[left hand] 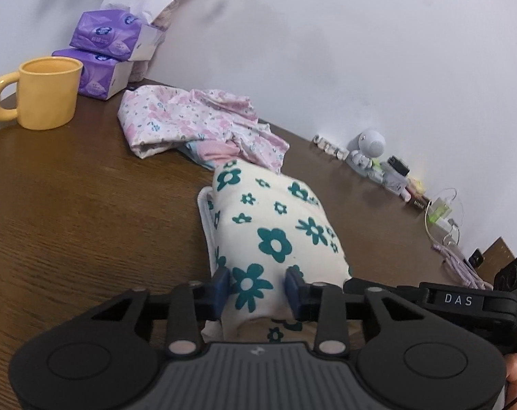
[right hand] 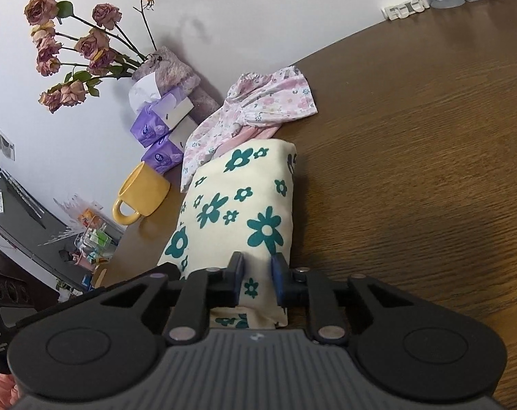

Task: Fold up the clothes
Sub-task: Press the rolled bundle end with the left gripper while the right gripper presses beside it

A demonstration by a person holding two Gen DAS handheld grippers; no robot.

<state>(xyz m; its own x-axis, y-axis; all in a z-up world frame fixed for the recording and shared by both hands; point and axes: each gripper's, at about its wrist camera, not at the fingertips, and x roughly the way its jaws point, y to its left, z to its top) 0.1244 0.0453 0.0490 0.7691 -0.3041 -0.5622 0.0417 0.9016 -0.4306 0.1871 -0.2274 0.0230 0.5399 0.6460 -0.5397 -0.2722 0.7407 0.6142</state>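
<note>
A cream garment with teal flowers lies folded into a thick bundle on the brown table. My left gripper is shut on its near edge, cloth bunched between the blue pads. From the opposite side my right gripper is also shut on the cream flowered garment at its near end. Behind it lies a crumpled pink floral garment, which touches the bundle's far end; the pink floral garment also shows in the right wrist view.
A yellow mug and purple tissue packs stand at the far left by the wall, with a vase of dried roses. A small white robot figure and small clutter line the wall. Bare table spreads right.
</note>
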